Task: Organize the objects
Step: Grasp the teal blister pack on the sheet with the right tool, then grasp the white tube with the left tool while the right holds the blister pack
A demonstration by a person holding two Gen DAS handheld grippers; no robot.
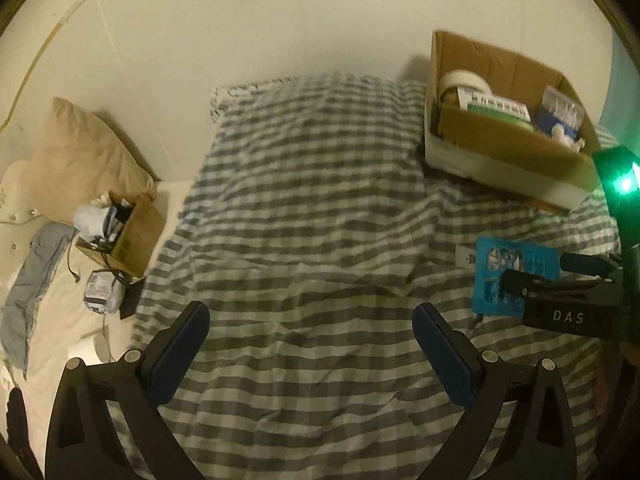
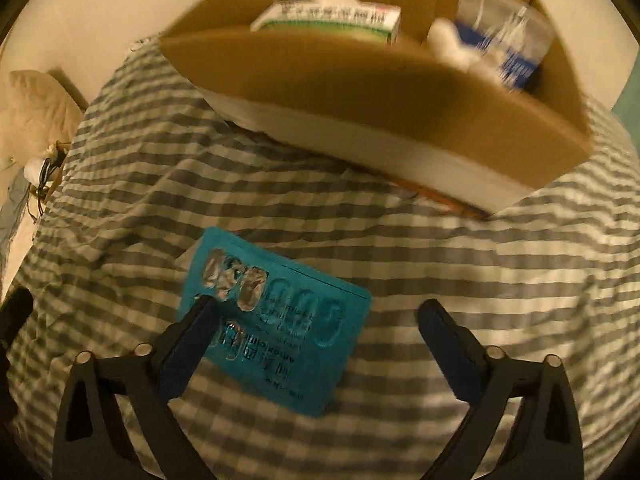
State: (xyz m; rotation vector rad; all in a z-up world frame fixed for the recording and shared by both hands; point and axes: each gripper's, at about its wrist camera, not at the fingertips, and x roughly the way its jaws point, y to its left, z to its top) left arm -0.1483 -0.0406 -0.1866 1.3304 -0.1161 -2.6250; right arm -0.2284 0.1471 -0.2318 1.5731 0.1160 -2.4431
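Note:
A teal blister pack of pills (image 2: pixel 276 324) lies flat on the grey-and-white checked bedcover (image 2: pixel 440 264). It also shows in the left wrist view (image 1: pixel 508 276). My right gripper (image 2: pixel 316 316) is open just above it, the left finger over the pack's left edge, the right finger clear of it. It shows in the left wrist view (image 1: pixel 532 276) too. A cardboard box (image 2: pixel 360 92) holding a green-and-white carton (image 2: pixel 332 20), a tape roll and a blue-labelled jar (image 2: pixel 508 36) stands behind the pack. My left gripper (image 1: pixel 312 320) is open and empty over the bedcover (image 1: pixel 304 208).
A small open cardboard box (image 1: pixel 128 232) with cables and cloths sits at the left on the white sheet, next to a wrapped packet (image 1: pixel 102 292), a grey cloth (image 1: pixel 36 284) and a beige pillow (image 1: pixel 88 148). The white wall stands behind the bed.

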